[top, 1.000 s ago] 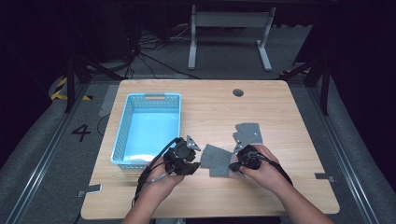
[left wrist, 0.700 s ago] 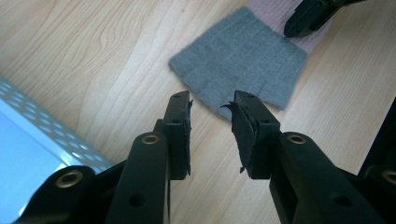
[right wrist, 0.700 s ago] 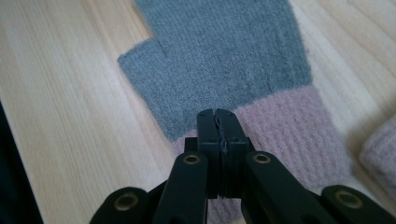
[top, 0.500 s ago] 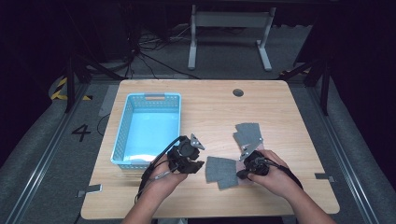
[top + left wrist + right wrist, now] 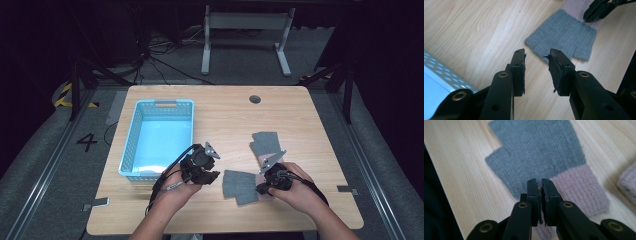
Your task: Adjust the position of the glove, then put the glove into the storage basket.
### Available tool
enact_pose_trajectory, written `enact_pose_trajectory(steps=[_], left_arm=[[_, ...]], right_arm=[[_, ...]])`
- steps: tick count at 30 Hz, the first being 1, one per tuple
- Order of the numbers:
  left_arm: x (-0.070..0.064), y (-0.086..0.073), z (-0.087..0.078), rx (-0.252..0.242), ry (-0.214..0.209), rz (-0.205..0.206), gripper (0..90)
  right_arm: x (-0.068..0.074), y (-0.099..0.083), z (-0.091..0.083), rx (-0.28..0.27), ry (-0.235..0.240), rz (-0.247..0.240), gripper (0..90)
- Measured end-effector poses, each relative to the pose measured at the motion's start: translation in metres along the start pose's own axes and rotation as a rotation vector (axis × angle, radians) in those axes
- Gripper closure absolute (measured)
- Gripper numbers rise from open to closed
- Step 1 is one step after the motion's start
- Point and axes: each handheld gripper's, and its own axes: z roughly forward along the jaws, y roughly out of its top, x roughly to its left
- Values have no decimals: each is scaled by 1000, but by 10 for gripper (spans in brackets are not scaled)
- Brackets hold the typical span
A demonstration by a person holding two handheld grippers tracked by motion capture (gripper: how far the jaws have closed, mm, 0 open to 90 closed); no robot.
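Glove (image 5: 241,184) lies flat near the table's (image 5: 300,115) front edge, grey with a pink cuff, a second glove (image 5: 264,142) just behind it and the basket (image 5: 131,145) at the left. My right gripper (image 5: 540,185) looks clenched on the cuff edge, though the pinch itself is hidden, while my left gripper (image 5: 537,62) hangs released over the finger end. I judge I should keep the cuff grip low and bring the left down on the fingers.

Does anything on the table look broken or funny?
One thing: the black pad on the left claw looks torn, its frayed edge peeling off one finger. The grey glove with a pink cuff lies flat, and the blue basket sits straight.
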Motion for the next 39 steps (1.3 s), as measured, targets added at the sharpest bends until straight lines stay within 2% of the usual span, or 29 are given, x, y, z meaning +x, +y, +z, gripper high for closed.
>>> enact_pose_trajectory(steps=[4,5,6,8,11,13,20,27,30,33,34,35,36,37,39], left_arm=[[1,0,-2,-3,0,5,654],[1,0,-2,-3,0,5,653],[1,0,-2,-11,5,3,652],[0,0,-2,-13,5,1,652],[1,0,-2,-13,6,-4,648],[2,0,-2,-15,6,-4,646],[3,0,-2,-15,5,-9,645],[4,-2,-5,-18,11,-17,644],[5,-3,-6,-19,11,-17,644],[5,-3,-5,-17,12,-20,643],[5,-3,-5,-17,11,-19,643],[5,-3,-5,-15,9,-19,643],[5,-3,-5,-15,9,-19,643],[5,-3,-4,-13,7,-18,643],[5,-3,-4,-13,6,-17,642]], right_arm=[[-5,-3,-13,-75,-20,29,851],[-5,-3,-13,-75,-20,29,851],[-8,-5,-20,-113,-35,39,860],[-8,-5,-23,-122,-45,44,869],[-15,-9,-35,-177,-78,74,895],[-18,-11,-39,-187,-90,85,899],[-27,-14,-43,-200,-115,128,900],[-41,-6,-43,-210,-138,157,900],[-53,2,-39,-196,-152,168,900],[-57,5,-35,-187,-153,175,900],[-61,7,-28,-172,-182,185,900],[-62,7,-25,-173,-186,191,900],[-62,7,-25,-173,-186,191,900],[-66,6,-18,-172,-174,215,900],[-66,5,-16,-159,-180,210,900]])
